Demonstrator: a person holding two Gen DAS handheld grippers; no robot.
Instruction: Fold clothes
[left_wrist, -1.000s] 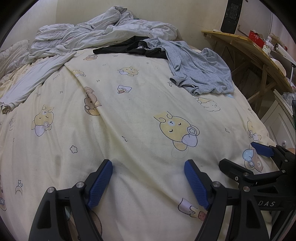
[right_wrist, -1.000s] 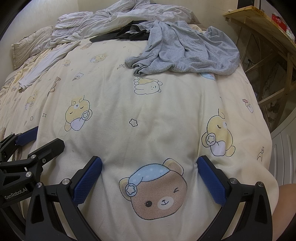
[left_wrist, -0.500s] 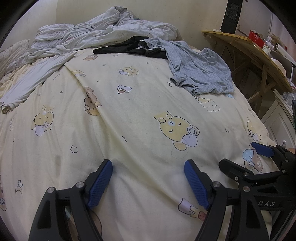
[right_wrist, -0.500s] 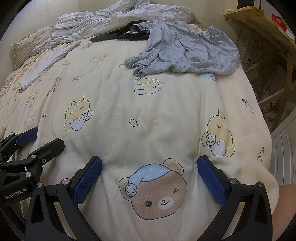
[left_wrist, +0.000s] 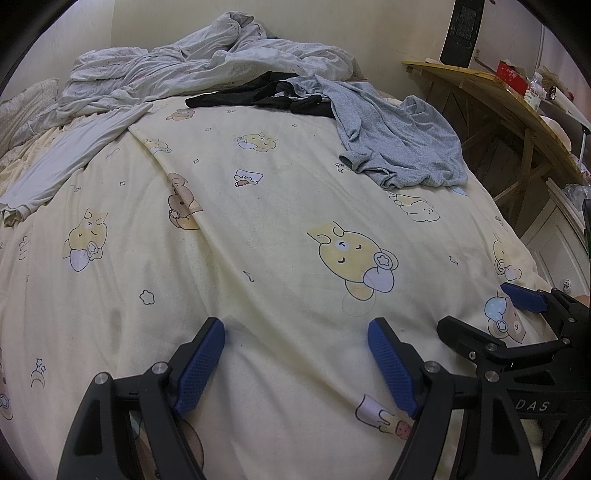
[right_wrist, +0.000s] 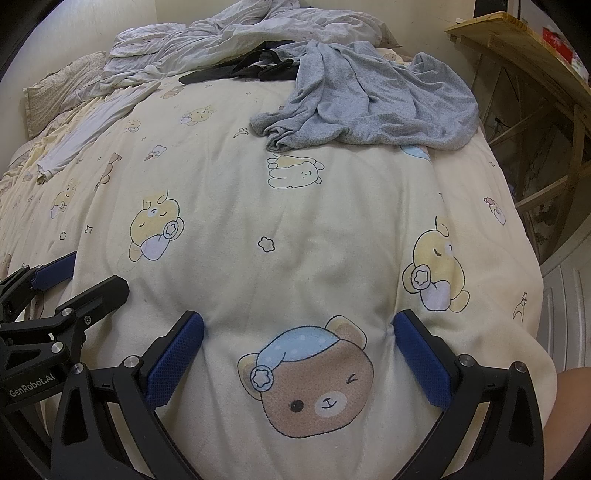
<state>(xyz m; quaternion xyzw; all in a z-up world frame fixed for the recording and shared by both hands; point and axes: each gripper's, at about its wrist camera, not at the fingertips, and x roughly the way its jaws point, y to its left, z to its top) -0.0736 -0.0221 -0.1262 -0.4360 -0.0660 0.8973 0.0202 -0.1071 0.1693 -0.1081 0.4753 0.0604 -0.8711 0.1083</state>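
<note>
A crumpled grey shirt (left_wrist: 399, 144) (right_wrist: 369, 99) lies at the far right of the bed. Behind it sits a black garment (left_wrist: 258, 96) (right_wrist: 236, 70), then a heap of pale grey-white clothes (left_wrist: 207, 70) (right_wrist: 236, 37) by the wall, with one long pale sleeve (left_wrist: 70, 162) (right_wrist: 96, 125) trailing left. My left gripper (left_wrist: 297, 334) hovers open over the near part of the cream bear-print duvet (left_wrist: 258, 221), nothing between its blue pads. My right gripper (right_wrist: 297, 328) is open too, above a brown bear print, well short of the clothes. Each gripper shows at the other view's edge.
A wooden desk (left_wrist: 491, 96) (right_wrist: 524, 48) with small items stands right of the bed. A white cabinet (left_wrist: 554, 243) sits below it near the bed's corner. A pillow (left_wrist: 18, 110) lies far left. A bare knee (right_wrist: 569, 406) shows at lower right.
</note>
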